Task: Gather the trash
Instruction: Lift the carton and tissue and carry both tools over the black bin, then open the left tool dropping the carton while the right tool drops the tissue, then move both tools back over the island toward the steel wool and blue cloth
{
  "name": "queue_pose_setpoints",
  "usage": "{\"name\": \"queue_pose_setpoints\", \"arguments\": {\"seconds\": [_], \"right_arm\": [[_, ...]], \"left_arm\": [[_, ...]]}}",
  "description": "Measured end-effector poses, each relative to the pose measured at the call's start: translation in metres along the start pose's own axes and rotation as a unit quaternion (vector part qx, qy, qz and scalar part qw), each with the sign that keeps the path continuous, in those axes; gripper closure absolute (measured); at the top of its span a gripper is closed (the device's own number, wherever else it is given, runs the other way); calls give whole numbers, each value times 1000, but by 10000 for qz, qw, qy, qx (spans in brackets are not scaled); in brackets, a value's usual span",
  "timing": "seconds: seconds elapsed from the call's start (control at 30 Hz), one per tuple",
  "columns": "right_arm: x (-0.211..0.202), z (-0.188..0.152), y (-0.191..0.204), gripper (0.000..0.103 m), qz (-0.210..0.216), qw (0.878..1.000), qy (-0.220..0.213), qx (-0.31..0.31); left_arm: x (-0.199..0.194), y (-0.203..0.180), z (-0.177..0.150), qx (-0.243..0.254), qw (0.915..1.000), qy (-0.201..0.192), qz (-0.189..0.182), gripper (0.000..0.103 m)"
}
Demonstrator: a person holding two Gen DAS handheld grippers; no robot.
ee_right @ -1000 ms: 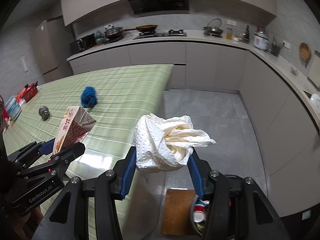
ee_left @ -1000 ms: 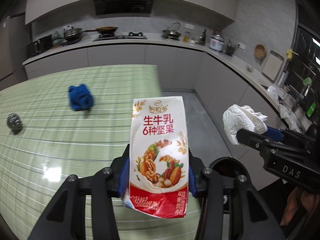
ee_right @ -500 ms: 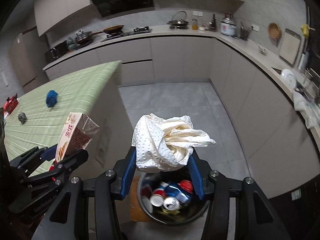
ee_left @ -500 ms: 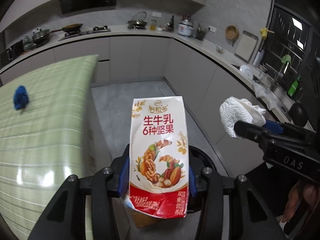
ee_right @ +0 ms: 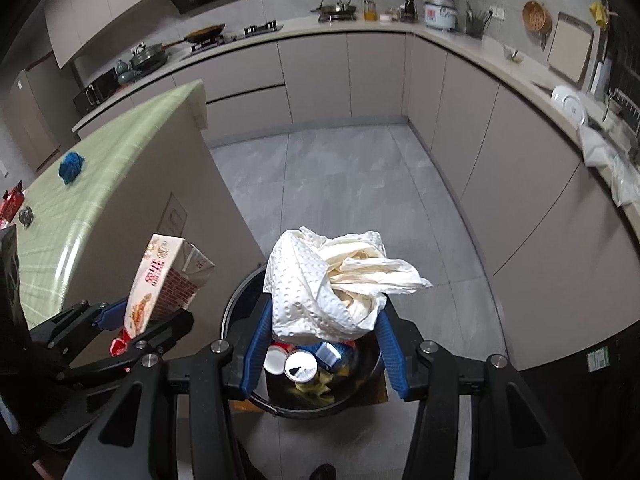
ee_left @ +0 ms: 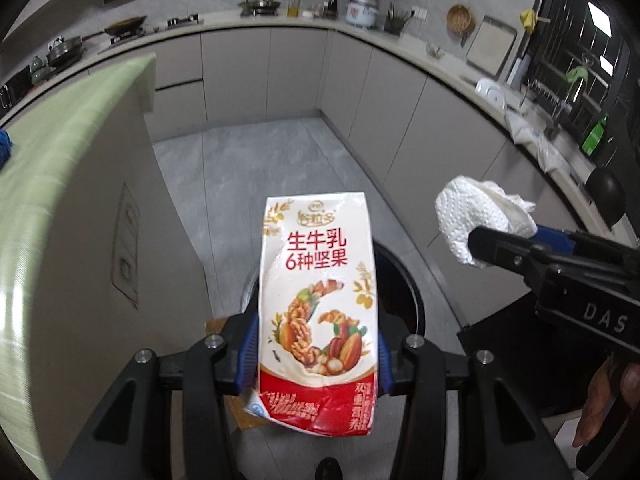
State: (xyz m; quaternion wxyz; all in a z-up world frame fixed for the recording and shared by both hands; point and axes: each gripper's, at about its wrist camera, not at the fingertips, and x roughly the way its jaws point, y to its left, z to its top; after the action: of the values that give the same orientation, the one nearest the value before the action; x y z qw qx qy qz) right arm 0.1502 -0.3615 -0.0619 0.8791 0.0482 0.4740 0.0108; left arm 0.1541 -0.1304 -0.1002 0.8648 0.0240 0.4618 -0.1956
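At the far left, the green-striped counter top [ee_right: 108, 168] carries a blue cloth ball [ee_right: 70, 167] and a small metal scourer [ee_right: 25, 215]; these look like pickups for a later trip and play no part in this step. Next comes the left gripper [ee_left: 318, 344], its blue pads clamped on the flanks of a nut-milk carton [ee_left: 318, 300], which stands upright between them, lower corner crumpled. In the right wrist view the carton sits just left of the bin's rim, seemingly not yet fully over the opening, so it would pay to carry this hand further toward the middle before letting go. At centre stands the round black trash bin [ee_right: 240, 300] on the grey floor beside the counter's end panel, already holding cans [ee_right: 301, 366] and other rubbish. The right gripper [ee_right: 324, 320] is closed on a crumpled paper towel wad [ee_right: 332, 280], which hangs directly over the bin's mouth, so this one seems ready to drop. To do the release well, both loads should be brought low and central, the carton tipped so its long side clears the rim, then each pair of jaws spread fully. The towel is light and may cling to a pad, so a small shake could help. The cabinets to the right are well apart.
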Motion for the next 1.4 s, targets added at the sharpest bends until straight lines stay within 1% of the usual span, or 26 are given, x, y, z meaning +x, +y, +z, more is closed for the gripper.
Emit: {"name": "queue_pose_setpoints", "arguments": {"seconds": [0.23,0.43,0.5,0.53,0.57,0.6,0.63,0.67,0.73,0.8,1.0,1.07,1.27,1.4], "right_arm": [[43,-8,-5,51,170,9992,348,-80],[87,-10,-7,51,283,9975,616,-175],[100,-9,-5,50,389,9965,712,-199],[109,-8,-4,48,464,9956,781,-240],[118,-8,-6,32,449,9949,879,-231],[127,-6,-11,16,382,9946,953,-128],[127,-5,-18,0,417,9957,821,9],[125,-3,-23,0,424,9964,733,101],[121,1,-30,0,222,9977,614,179],[119,3,-34,0,180,9978,585,253],[110,9,-34,0,-59,9989,434,152],[106,4,-39,0,-115,9990,402,170],[78,5,-45,0,-194,9994,205,217],[57,10,-40,0,-76,9996,155,224]], "left_arm": [[36,-12,-16,-49,9993,363,101,55],[67,-15,-23,-164,9985,491,185,55],[73,-16,-24,-190,9989,366,236,52],[76,-15,-24,-218,9989,318,276,44],[79,-15,-24,-237,9982,303,459,21],[80,-14,-24,-244,9974,259,630,11],[79,-15,-26,-262,9971,200,680,10],[77,-14,-26,-279,9970,186,695,10],[74,-12,-27,-291,9965,206,759,10],[71,-13,-27,-279,9962,231,796,10],[64,-14,-21,-297,9960,216,815,9],[62,-14,-19,-290,9961,223,801,9],[32,-15,-12,-307,9968,47,734,9],[6,-15,-6,-358,9964,-149,749,9]]}}
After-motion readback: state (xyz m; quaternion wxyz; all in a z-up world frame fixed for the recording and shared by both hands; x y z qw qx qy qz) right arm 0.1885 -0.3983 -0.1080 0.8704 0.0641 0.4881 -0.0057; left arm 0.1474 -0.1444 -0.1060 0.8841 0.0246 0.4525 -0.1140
